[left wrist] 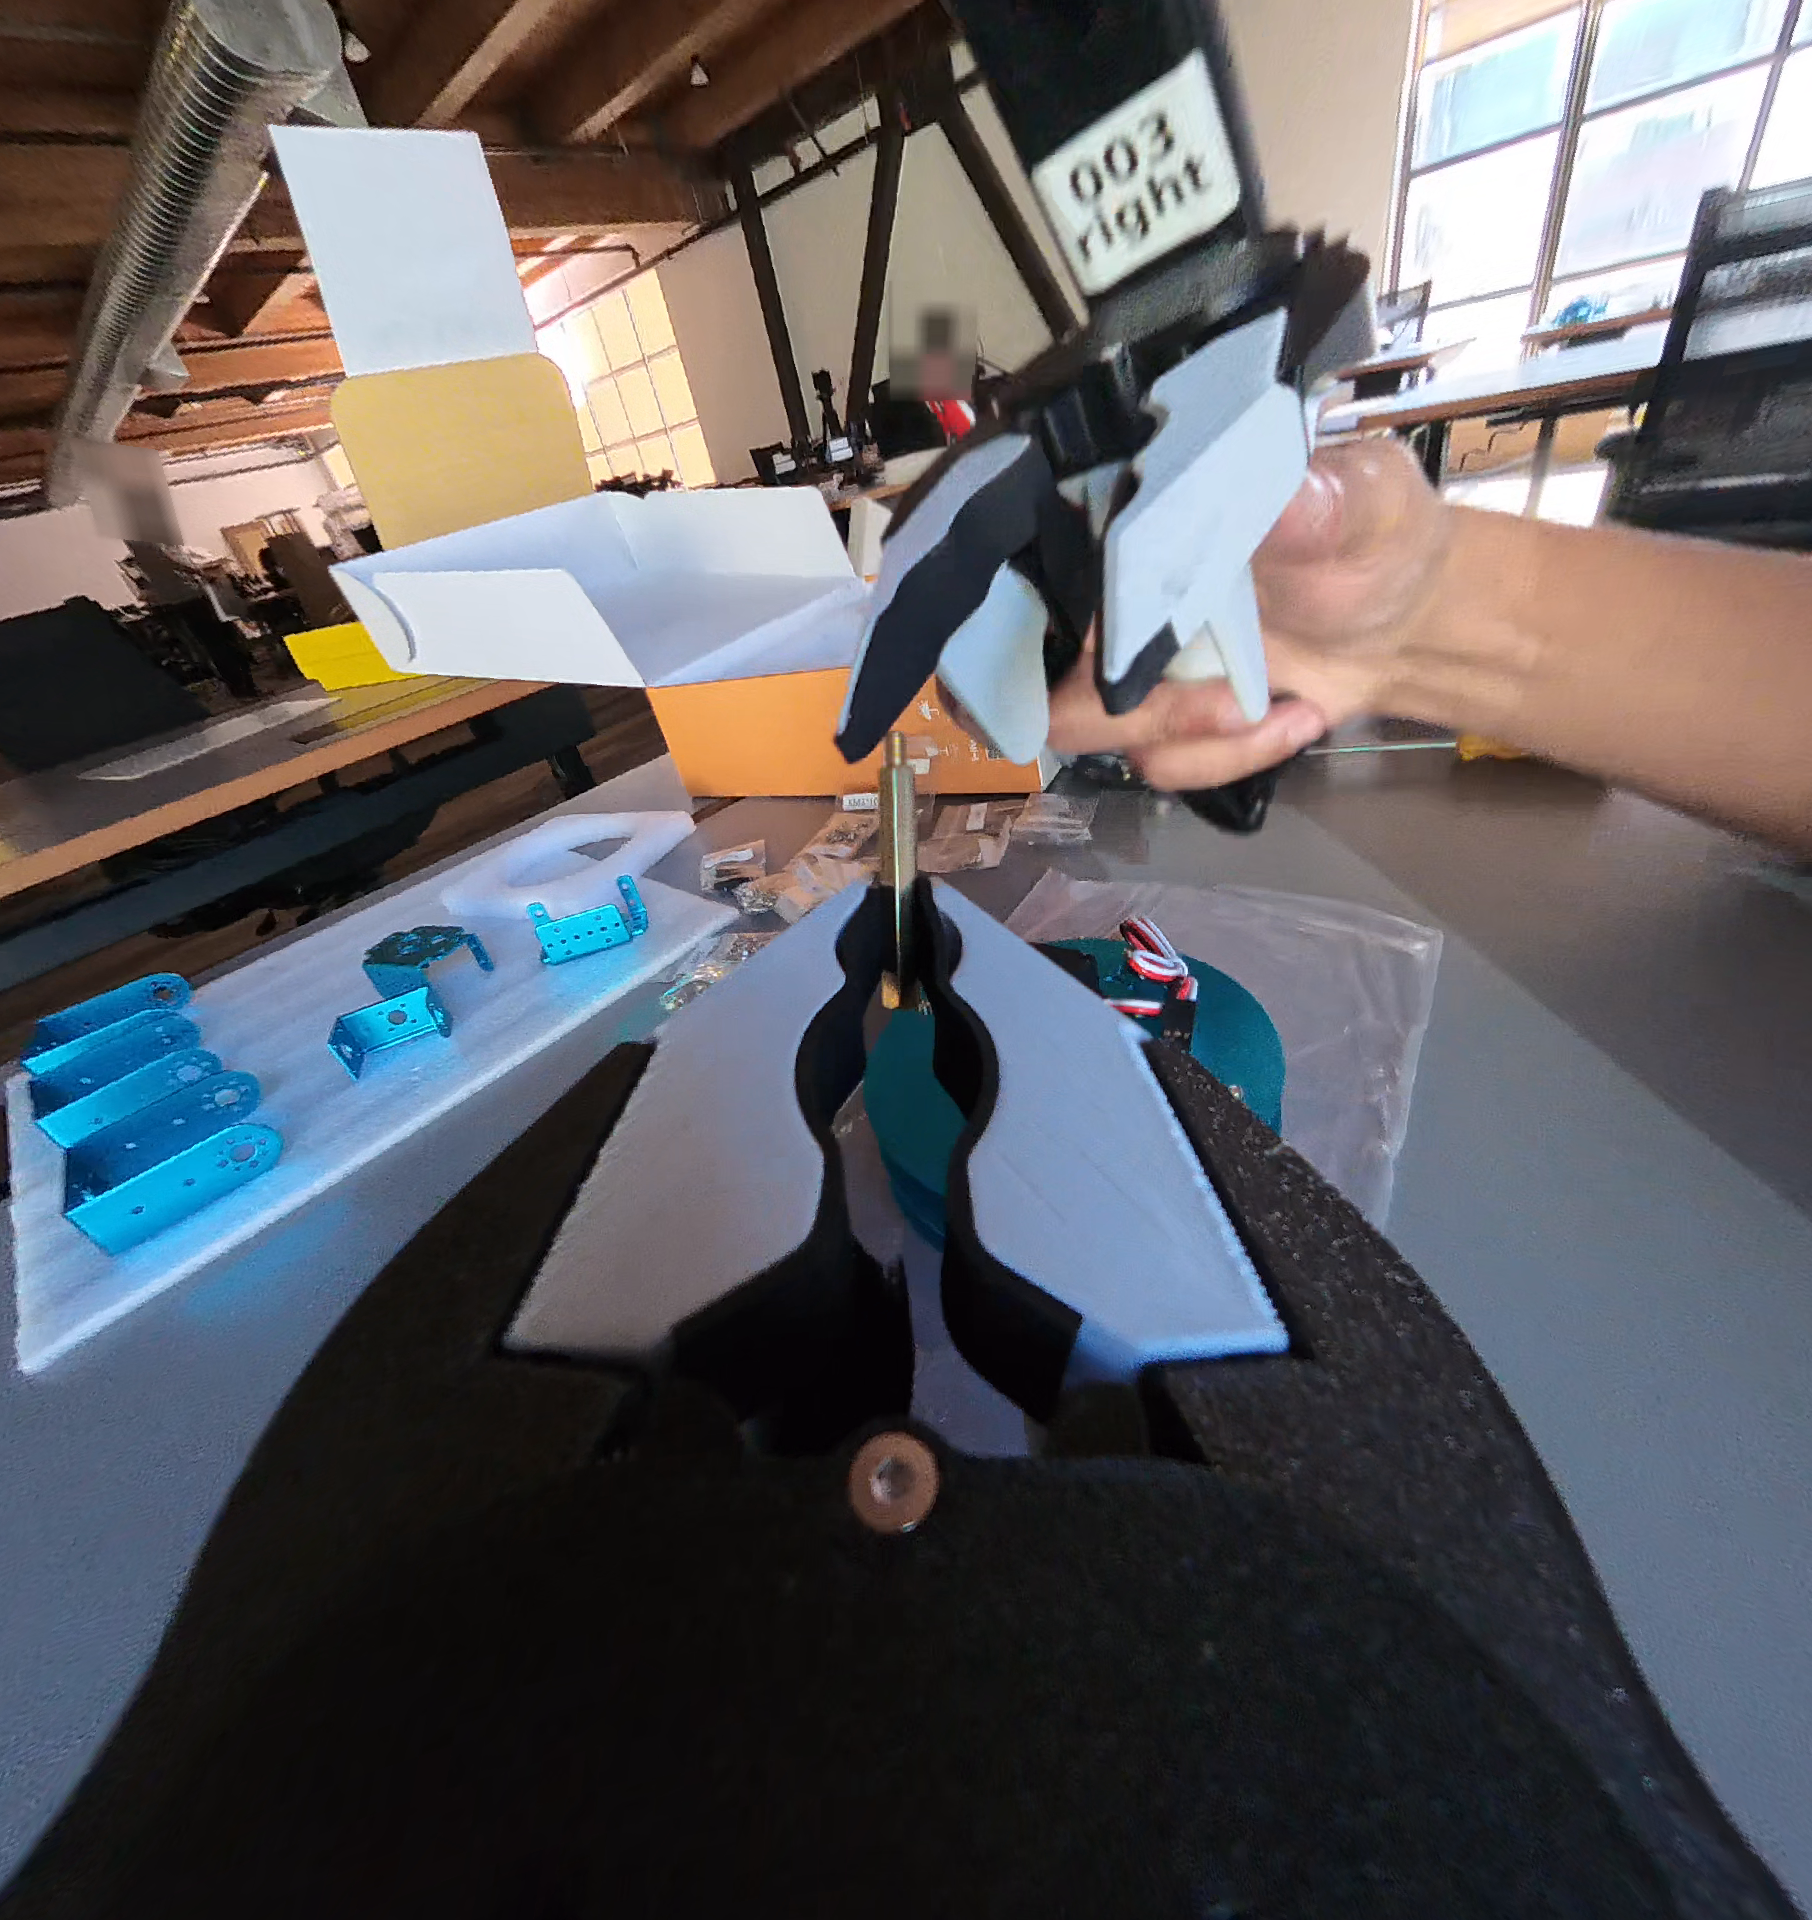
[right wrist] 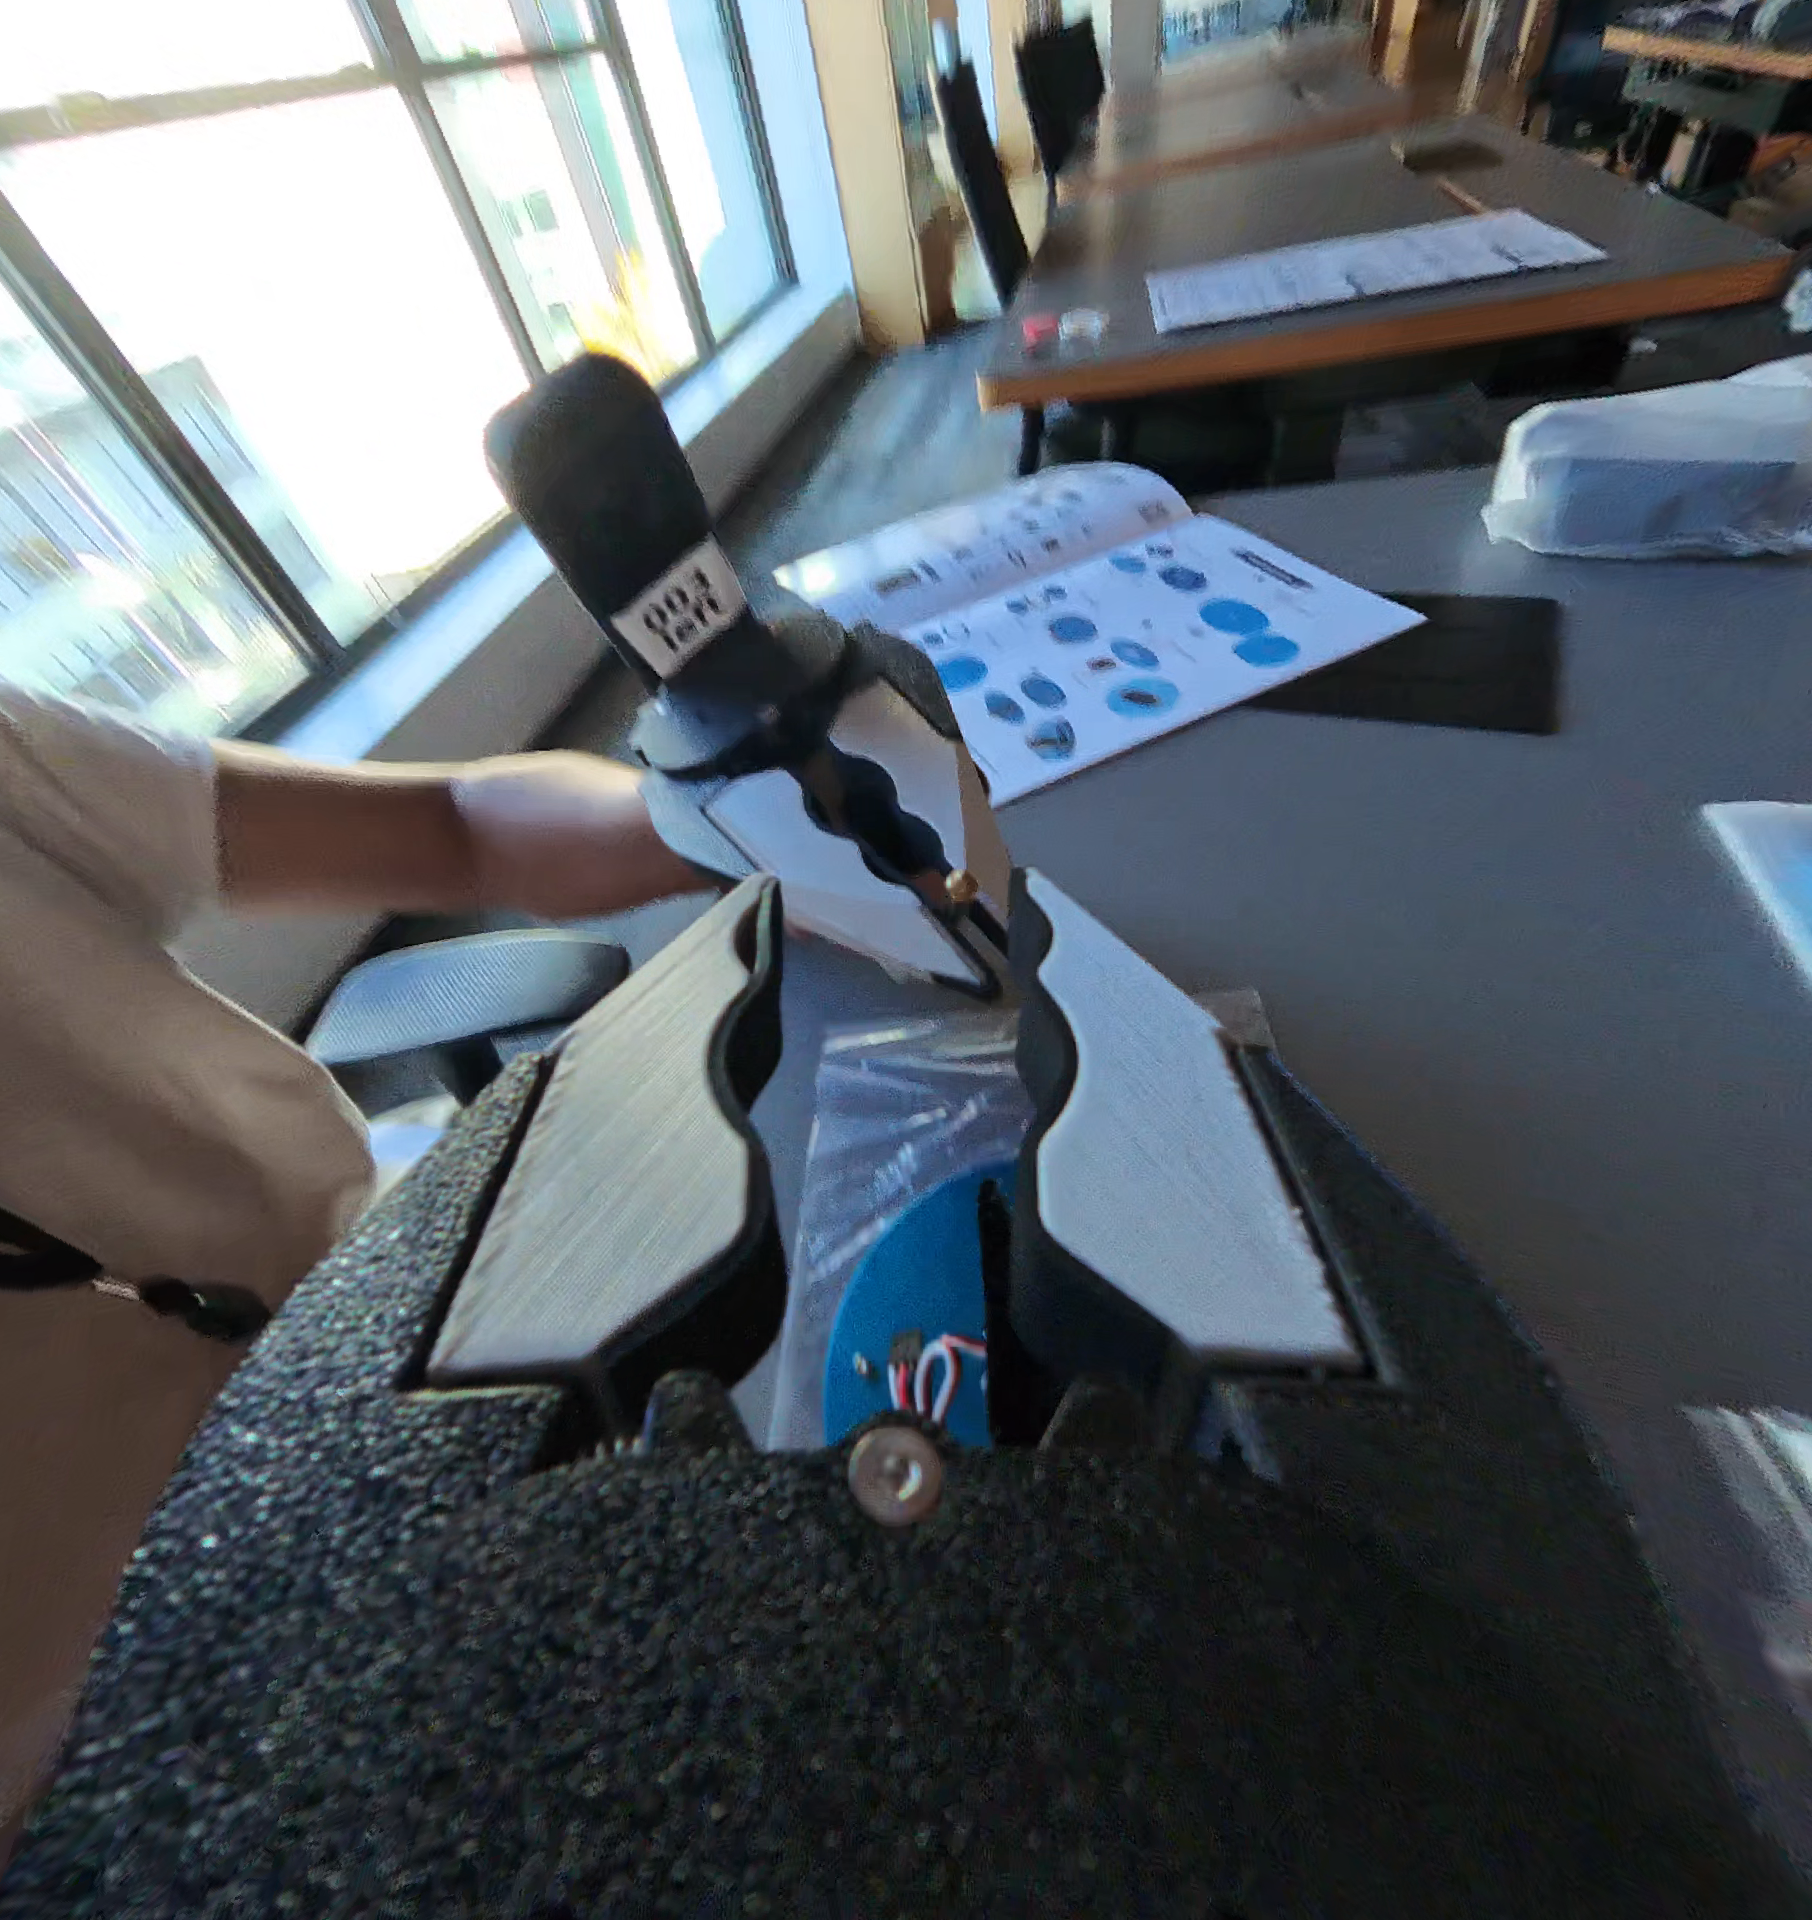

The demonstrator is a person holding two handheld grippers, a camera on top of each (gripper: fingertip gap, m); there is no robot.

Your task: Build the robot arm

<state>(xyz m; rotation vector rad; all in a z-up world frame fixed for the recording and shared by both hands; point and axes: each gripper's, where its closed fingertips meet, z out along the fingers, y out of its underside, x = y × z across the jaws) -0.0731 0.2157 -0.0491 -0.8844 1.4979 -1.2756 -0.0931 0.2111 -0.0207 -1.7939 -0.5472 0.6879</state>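
Black and white fingers of the left gripper (left wrist: 897, 914) fill the front of its view. They are squeezed tight on a thin gold post (left wrist: 894, 821), which stands straight up above the table (left wrist: 1608, 1247).

Far left, shiny blue metal brackets (left wrist: 154, 1122) lie in rows on a white foam sheet (left wrist: 258, 1299). Behind them sits an orange box (left wrist: 756, 727) with its white flaps open, and little bags of screws (left wrist: 943, 831) lie just in front of it. Under the gold post is a round blue-green disc (left wrist: 923, 1091) with red and white wires (left wrist: 1151, 951), lying on a clear plastic bag (left wrist: 1328, 997).

Right gripper (left wrist: 985, 717) hangs just above the top of the post. Its fingers are spread apart and hold nothing. A hand (left wrist: 1328, 582) grips it from the right.

Right of the disc the table is bare and wide. On the left side, the foam sheet and brackets leave little room.
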